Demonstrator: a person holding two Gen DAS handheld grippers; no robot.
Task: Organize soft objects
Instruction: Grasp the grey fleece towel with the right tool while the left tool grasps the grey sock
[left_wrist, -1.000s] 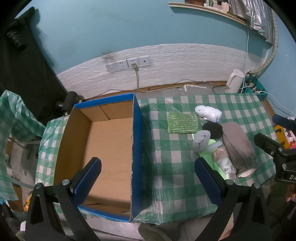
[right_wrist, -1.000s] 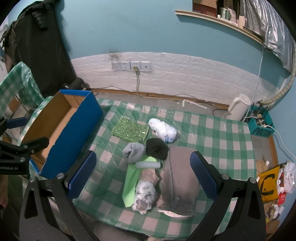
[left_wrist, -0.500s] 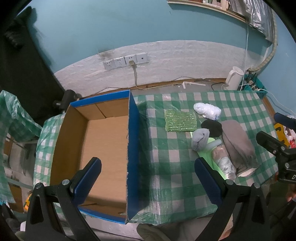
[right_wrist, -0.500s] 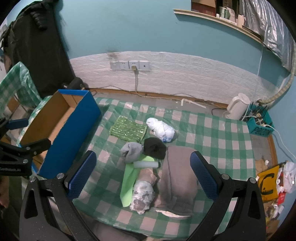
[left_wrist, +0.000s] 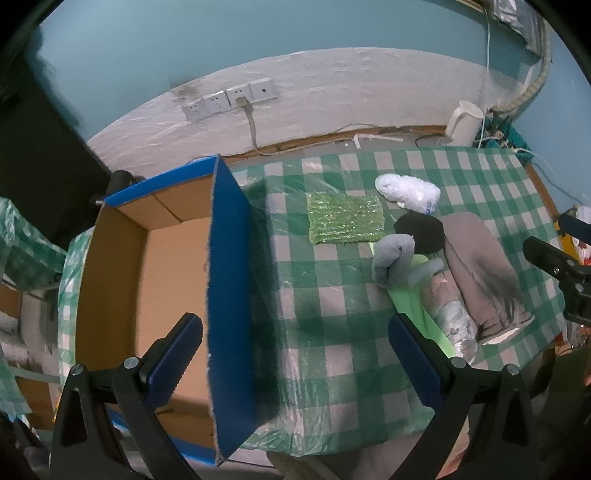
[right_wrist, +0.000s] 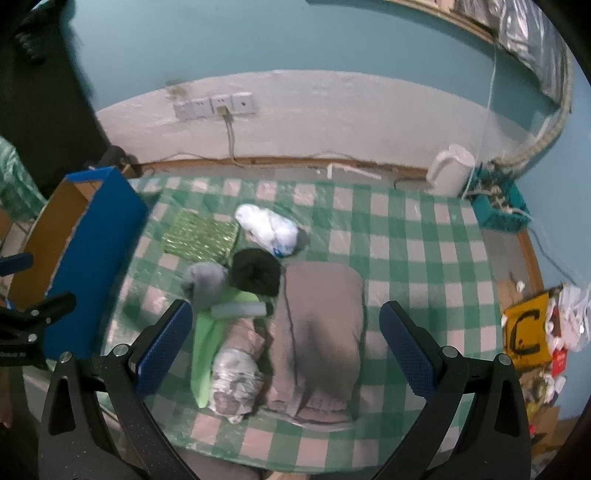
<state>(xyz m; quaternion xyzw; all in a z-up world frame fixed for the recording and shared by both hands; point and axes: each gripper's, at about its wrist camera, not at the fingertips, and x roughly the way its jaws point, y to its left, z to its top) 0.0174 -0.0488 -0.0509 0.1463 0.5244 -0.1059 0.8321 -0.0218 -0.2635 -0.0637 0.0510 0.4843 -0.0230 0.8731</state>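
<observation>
A pile of soft things lies on the green checked table (right_wrist: 424, 236): a folded grey-brown garment (right_wrist: 319, 325), a black sock ball (right_wrist: 256, 271), a grey sock ball (right_wrist: 203, 282), a white wrapped bundle (right_wrist: 267, 229), a green sparkly cloth (right_wrist: 201, 238), a lime green sheet (right_wrist: 203, 343) and a plastic-wrapped roll (right_wrist: 234, 380). My right gripper (right_wrist: 286, 347) hangs open above the garment. My left gripper (left_wrist: 295, 356) is open over the blue cardboard box's wall (left_wrist: 229, 277); the box (left_wrist: 162, 280) holds nothing. The same pile shows at right, with the grey sock ball (left_wrist: 391, 260) and garment (left_wrist: 480, 273).
A white kettle (right_wrist: 450, 173) and a teal basket (right_wrist: 498, 206) stand on the floor beyond the table's far right. Wall sockets (left_wrist: 229, 99) with a cable sit behind. A yellow sign (right_wrist: 528, 332) and clutter lie right of the table. Another checked cloth (left_wrist: 22, 251) is at far left.
Both grippers have moved forward and lower toward the table; the pile looms larger in the right wrist view. Both stay open, and nothing was picked up.
</observation>
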